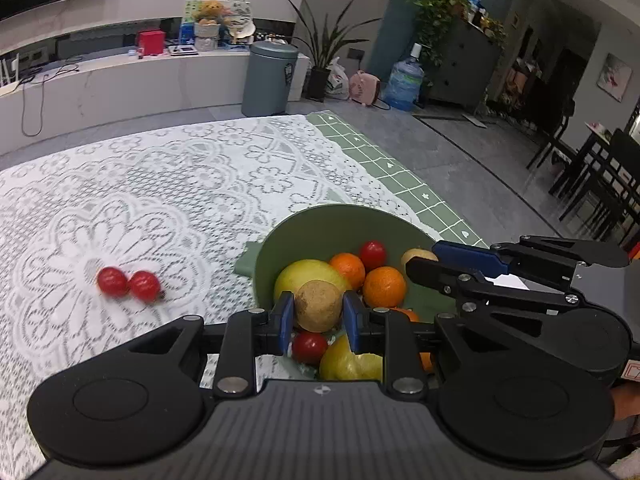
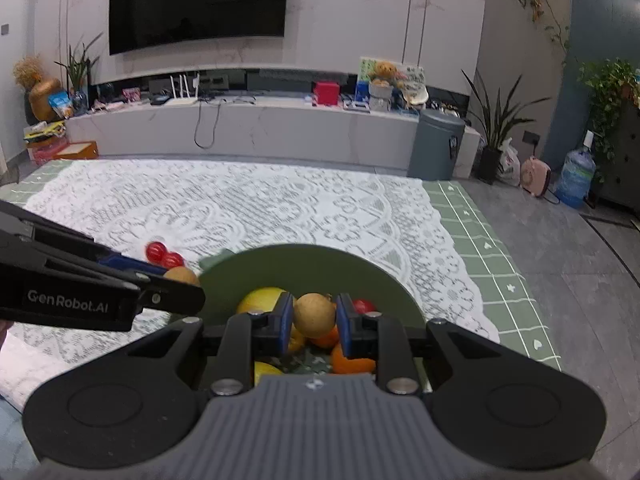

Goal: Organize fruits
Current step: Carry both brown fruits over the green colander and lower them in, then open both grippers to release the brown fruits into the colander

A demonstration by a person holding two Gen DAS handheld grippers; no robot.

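Landmark: sage-green round plastic bowl (image 1: 320, 224) on the bench, which is covered in white lace cloth (image 1: 168, 184); everything below is placed against it.
Bowl contents: yellow lemons, orange mandarins, small red tomatoes, heaped loosely inside.
Left tongs (image 1: 316, 312): pinching a tan, rough-skinned round fruit (image 1: 318, 306) between the blue pads (image 1: 285, 312); held over the near part of the bowl, above the heap.
Right tongs (image 2: 312, 318): pinching a second tan round fruit (image 2: 315, 315), also above the bowl's near side.
Cross-check: in the left wrist view the right tongs reach in over the bowl's right rim with a pale fruit at the tip; in the right wrist view the left tongs come in from the bowl's left side likewise.
Loose fruit: two small glossy red tomatoes (image 1: 128, 283), touching each other, on the lace well to the left of the bowl.
Step in hand: by my reading, both tan fruits are being carried; whether into or out of the bowl I cannot tell.
Next move: calls for settling each fruit low before spreading the pads, so it does not roll off the heap.
Pose: both tools angle downward, side by side, tips converging over the bowl.
Risk: the two tools sit near each other; they could knock together.
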